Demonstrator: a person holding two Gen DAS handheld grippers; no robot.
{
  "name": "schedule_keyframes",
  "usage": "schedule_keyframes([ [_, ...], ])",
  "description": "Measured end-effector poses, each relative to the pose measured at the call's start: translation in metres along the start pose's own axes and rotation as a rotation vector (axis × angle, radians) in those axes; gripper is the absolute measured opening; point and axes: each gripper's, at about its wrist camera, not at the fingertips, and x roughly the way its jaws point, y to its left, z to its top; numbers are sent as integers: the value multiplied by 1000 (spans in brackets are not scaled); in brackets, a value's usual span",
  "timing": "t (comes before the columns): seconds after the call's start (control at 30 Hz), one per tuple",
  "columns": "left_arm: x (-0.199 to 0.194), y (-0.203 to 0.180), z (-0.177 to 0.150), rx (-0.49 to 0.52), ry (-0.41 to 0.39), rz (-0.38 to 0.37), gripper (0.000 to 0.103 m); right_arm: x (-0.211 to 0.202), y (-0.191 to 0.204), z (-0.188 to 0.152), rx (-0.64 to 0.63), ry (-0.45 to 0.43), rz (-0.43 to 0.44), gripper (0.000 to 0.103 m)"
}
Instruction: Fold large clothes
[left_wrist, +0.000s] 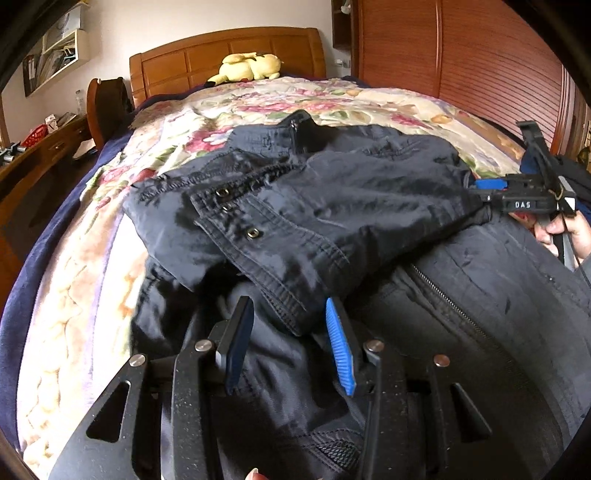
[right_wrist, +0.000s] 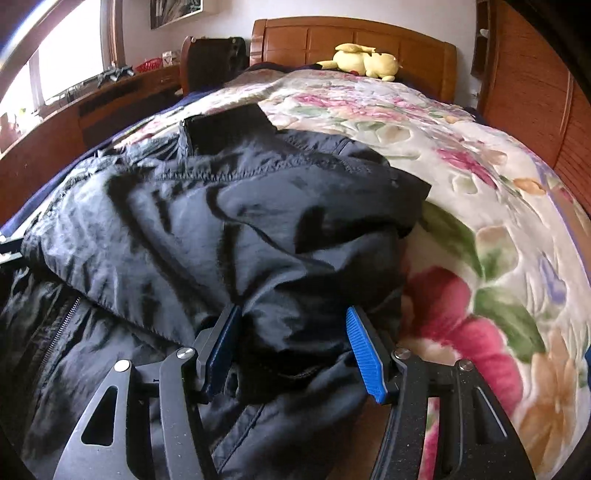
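A large black jacket (left_wrist: 332, 206) lies on the floral bedspread (left_wrist: 177, 122), its upper part folded over the lower part with the zip (left_wrist: 443, 295). In the left wrist view my left gripper (left_wrist: 288, 302) is at the near hem of that folded layer, shut on the thick fabric edge between its pads. My right gripper (left_wrist: 480, 190) reaches in from the right edge and pinches the fold's far side; a hand (left_wrist: 565, 229) holds it. In the right wrist view the jacket (right_wrist: 240, 221) bunches between the right gripper (right_wrist: 292, 310), whose wide-set pads are shut on the bunch.
A yellow plush toy (left_wrist: 247, 66) lies by the wooden headboard (left_wrist: 229, 51). A wooden wardrobe (left_wrist: 461, 55) stands to the right of the bed. A desk with a red basket (left_wrist: 35, 134) runs along the left. Bare bedspread (right_wrist: 480, 221) lies to the right of the jacket.
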Motion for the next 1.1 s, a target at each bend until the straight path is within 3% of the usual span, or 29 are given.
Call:
schedule_keyframes([
  [0.4,32,-11,-8,42,126,23,42,1,-2,-3,0,-14,-12,61],
  [0.87,31,-14,-12,46,128,47,42,-1,-3,-4,-8,-20,-14,61],
  [1.1,32,-11,-14,39,141,-6,43,-1,-3,-4,-5,-21,-12,61],
])
